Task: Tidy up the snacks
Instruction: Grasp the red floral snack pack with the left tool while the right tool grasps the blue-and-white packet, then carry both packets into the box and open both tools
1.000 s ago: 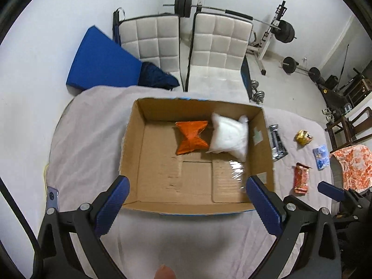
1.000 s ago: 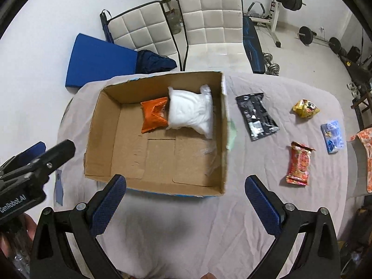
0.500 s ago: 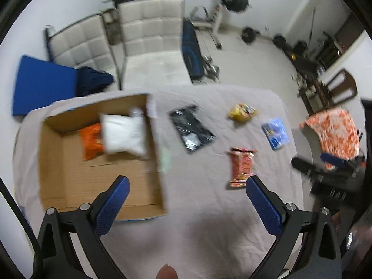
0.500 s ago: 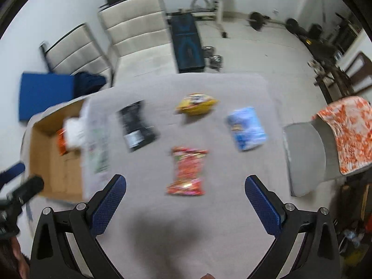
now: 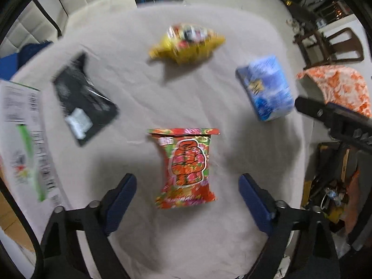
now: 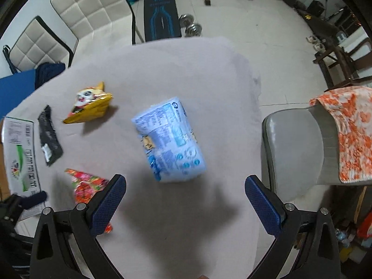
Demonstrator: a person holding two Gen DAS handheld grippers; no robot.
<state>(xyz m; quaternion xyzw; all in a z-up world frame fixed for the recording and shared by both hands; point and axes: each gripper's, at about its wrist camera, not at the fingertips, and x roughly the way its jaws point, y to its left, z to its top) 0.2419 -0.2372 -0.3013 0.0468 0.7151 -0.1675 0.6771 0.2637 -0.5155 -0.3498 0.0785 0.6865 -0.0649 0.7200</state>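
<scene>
Only cardboard box (image 5: 21, 125) edge visible

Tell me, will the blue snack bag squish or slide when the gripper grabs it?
The blue snack bag looks puffy and rounded, so it will probably squish in and weigh little for its size. Its wrapper looks shiny, so it might slip between the right gripper pads. It lies flat on the wrinkled tablecloth, so it likely won't roll away.
</scene>
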